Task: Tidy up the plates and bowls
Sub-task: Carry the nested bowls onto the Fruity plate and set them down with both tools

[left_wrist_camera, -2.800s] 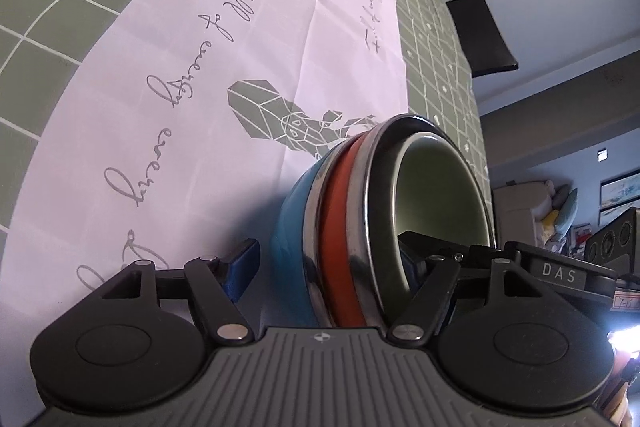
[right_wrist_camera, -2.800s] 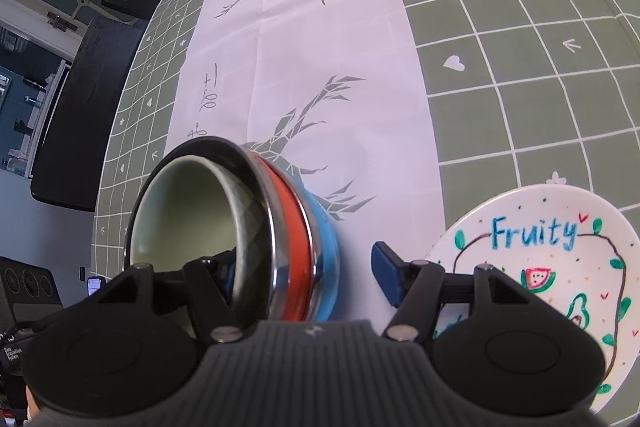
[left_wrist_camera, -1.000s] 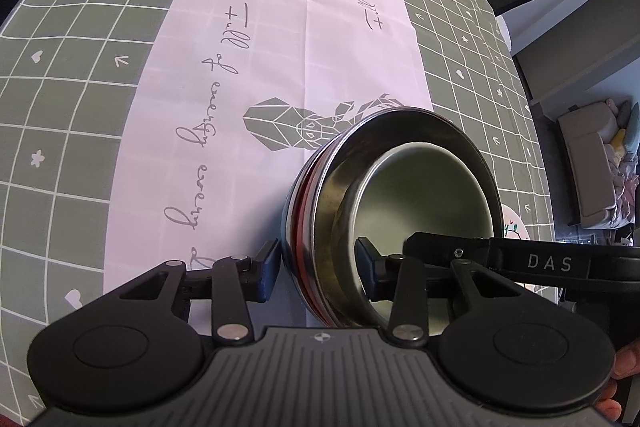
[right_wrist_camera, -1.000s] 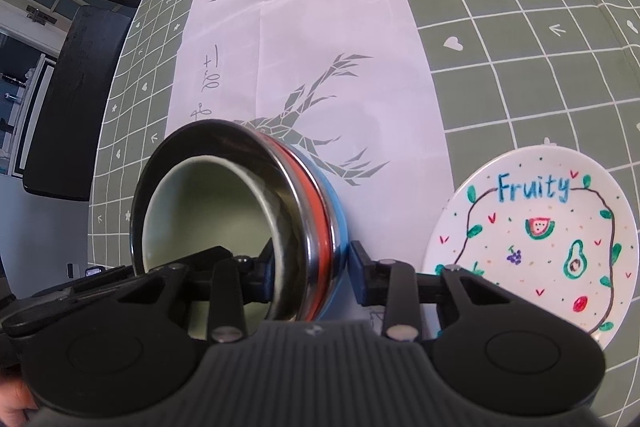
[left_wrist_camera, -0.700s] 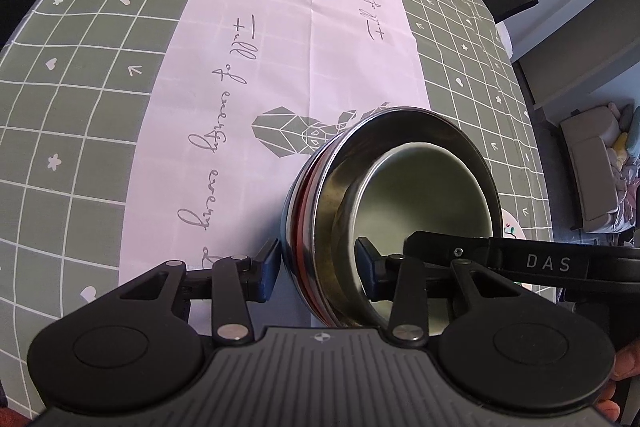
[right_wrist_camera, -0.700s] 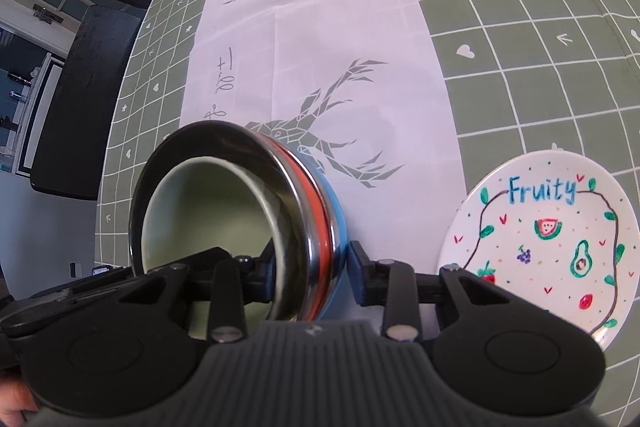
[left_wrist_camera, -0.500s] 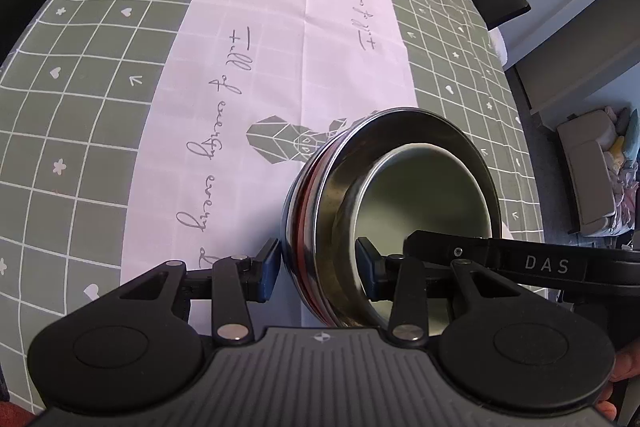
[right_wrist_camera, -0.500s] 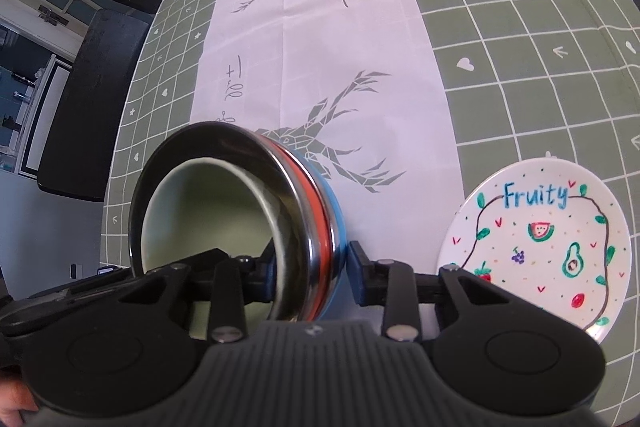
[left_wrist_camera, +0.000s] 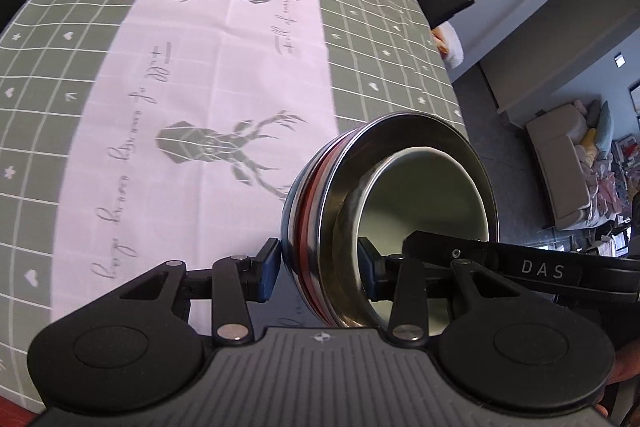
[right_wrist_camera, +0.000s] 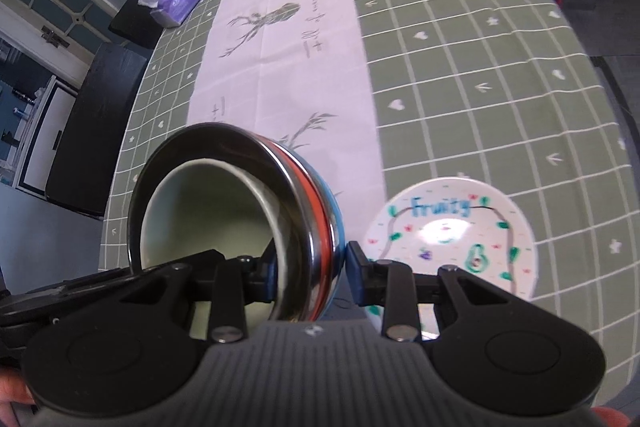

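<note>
Evidently the nested bowls (left_wrist_camera: pixel 384 211) are clamped at opposite rims by left gripper (left_wrist_camera: pixel 318 269) and right gripper (right_wrist_camera: pixel 312 273), sharing weight; plate (right_wrist_camera: pixel 452 227) is left flat nearby.

A nested stack of bowls (left_wrist_camera: pixel 340 211) hangs tilted above the table, its mouth turned sideways: a pale green bowl (right_wrist_camera: pixel 208 211) sits inside a steel bowl (right_wrist_camera: pixel 304 227), backed by an orange and then a blue one. To its right in the right wrist view, a white "Fruity" plate (right_wrist_camera: pixel 452 227) painted with fruit lies flat on the green checked cloth.
</note>
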### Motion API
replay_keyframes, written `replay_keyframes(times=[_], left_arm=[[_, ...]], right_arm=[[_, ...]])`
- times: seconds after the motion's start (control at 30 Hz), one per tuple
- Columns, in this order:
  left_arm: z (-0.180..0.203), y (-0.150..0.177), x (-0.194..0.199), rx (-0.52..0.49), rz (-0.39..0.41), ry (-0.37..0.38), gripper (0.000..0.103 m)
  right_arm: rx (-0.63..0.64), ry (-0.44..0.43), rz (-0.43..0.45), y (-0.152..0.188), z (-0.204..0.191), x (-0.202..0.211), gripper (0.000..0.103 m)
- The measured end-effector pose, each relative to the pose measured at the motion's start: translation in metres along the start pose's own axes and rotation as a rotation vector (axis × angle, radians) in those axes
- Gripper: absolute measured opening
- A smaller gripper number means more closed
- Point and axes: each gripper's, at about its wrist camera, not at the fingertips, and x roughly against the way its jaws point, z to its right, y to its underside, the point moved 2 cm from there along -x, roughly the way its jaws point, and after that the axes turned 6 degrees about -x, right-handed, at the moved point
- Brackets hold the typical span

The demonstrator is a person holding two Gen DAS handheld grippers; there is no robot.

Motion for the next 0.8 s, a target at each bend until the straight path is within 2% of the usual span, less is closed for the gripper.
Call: replay_keyframes(times=[0.2,0.43,0.8], left_arm=[[0.032,0.010,-0.029,-0.013,-0.027,0.045,0.045],[0.058,0.019,-0.057,-0.058,-0.078,0.061,0.045],[0.061,0.016,-0.068,-0.073,-0.110,0.050,0.045]], right_arm=[[-0.027,0.057,0.010,0.004,0.041,0.013,0.031],[-0.087,0.096,-0.001,0.009,0.082,0.014,0.031],[-0.115,0.088,-0.036,0.006,0.097,0.001,0.030]])
